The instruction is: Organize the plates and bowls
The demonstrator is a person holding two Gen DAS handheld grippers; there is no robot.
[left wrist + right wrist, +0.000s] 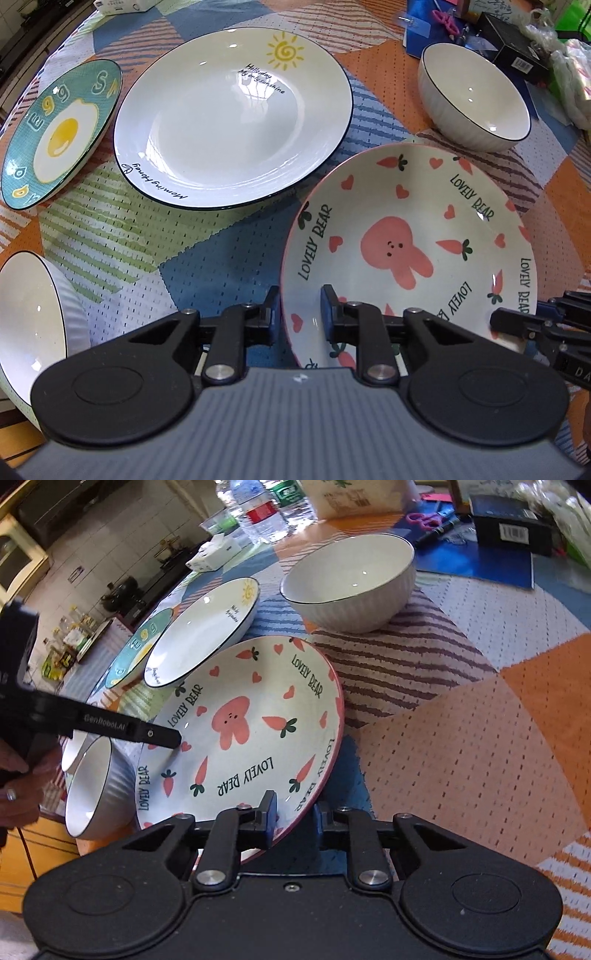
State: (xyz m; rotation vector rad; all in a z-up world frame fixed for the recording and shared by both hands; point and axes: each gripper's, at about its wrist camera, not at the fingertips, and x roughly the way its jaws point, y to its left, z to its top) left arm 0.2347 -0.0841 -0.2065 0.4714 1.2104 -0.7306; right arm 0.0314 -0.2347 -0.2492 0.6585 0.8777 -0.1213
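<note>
The left tongs (298, 314) are clamping the near rim of the glossy round rabbit plate (413, 236), their bodies hiding that edge. The right tongs (294, 812) are gripping the opposite rim. Beyond the left tongs, a sun plate (229, 122) is lying on the woven patchwork bench (122, 236); a ribbed white bowl (33, 314) beside them is being cut off.

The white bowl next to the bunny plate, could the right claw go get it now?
Probably not yet. The right claw is shut on the bunny plate rim, so it's busy. The tablecloth toward the white bowl looks free.
</note>
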